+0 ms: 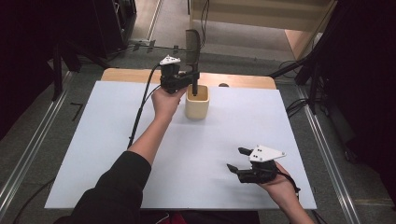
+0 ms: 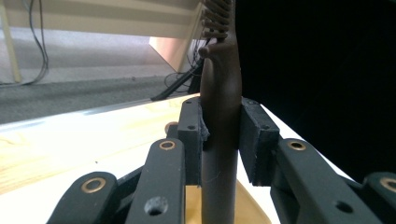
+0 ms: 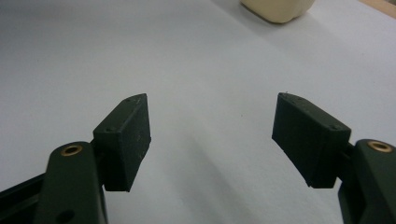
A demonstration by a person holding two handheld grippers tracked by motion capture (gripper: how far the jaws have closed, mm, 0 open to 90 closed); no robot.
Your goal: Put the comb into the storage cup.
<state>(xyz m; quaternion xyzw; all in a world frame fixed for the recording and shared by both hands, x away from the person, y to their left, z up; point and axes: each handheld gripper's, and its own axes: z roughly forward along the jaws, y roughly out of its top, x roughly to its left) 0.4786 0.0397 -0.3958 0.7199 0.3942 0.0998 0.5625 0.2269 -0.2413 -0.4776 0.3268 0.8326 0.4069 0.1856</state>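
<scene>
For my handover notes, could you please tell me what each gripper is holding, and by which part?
The left gripper holds a dark slotted spatula upright by its handle, the handle's lower end inside the cream cup. The right gripper is open and holds nothing.

There was one table (image 1: 116, 140), white-topped. On it stood one cream cup (image 1: 197, 106). One dark utensil (image 1: 192, 46) with a slotted head stood upright over the cup, its handle reaching down into it. Two grippers were in use: the left gripper (image 1: 192, 77) at the utensil's handle and the right gripper (image 1: 237, 160) near the table's front edge. Two hands held them, one each. Each gripper had two black jaws, four in all.
</scene>
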